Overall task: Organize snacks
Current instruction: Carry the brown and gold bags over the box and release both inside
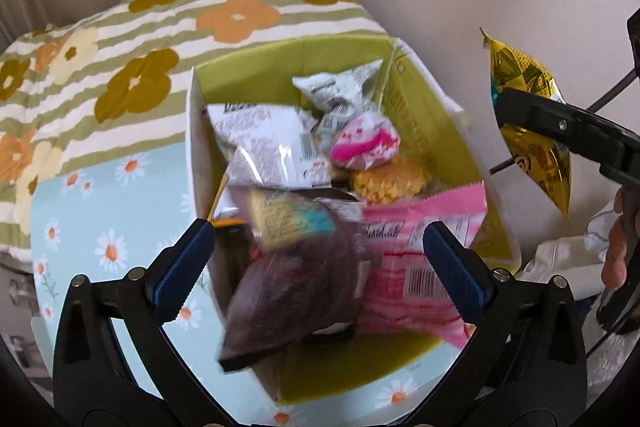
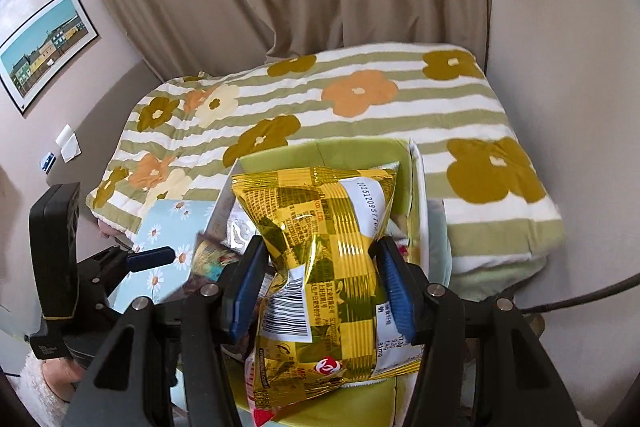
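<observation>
Snacks nearly boxed: crinkly gold foil chip bag (image 2: 328, 267) pinched in right gripper (image 2: 320, 283) above the box.
Left gripper (image 1: 316, 259) hangs spread, empty, over the green-lined cardboard box (image 1: 432, 115), already heaped with packets; the dark brown pouch (image 1: 296, 291) is blurred. Striped floral quilt (image 2: 360, 99) lies beyond.

Soft, even daylight; strong fisheye bending with dark corners, motion blur on the near snack packets (image 1: 296, 267)

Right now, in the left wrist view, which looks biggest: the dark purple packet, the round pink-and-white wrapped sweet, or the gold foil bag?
1. dark purple packet, though it is nearest the camera
2. gold foil bag
3. round pink-and-white wrapped sweet
</observation>
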`<state>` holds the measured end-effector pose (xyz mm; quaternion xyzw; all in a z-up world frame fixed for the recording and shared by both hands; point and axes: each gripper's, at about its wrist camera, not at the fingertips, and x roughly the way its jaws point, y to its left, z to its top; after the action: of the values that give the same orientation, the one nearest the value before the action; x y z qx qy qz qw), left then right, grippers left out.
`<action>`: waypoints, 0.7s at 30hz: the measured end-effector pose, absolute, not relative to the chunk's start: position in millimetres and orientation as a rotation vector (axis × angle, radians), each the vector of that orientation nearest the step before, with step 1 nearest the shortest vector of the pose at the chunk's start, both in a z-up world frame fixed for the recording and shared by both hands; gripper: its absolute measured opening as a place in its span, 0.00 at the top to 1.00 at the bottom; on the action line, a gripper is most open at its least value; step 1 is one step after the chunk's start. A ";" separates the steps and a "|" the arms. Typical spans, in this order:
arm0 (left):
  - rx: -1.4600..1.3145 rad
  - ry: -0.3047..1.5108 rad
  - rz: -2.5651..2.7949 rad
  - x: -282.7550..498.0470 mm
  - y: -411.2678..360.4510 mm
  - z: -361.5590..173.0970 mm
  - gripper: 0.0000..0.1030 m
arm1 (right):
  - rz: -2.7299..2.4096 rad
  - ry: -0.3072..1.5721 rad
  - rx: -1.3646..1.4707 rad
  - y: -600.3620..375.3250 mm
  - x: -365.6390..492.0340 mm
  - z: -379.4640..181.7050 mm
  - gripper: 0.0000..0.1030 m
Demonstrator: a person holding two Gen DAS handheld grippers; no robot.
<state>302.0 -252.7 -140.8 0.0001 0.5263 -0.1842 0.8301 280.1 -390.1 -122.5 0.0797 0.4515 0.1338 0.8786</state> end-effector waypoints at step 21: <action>-0.042 1.073 -0.169 255.8 -188.7 -132.3 0.00 | 0.253 0.988 0.032 -382.4 316.9 -161.7 0.05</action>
<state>255.8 -188.7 -132.3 -0.0202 0.5103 -0.0803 0.8560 316.9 -382.4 -161.7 0.0152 0.4727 0.1213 0.8727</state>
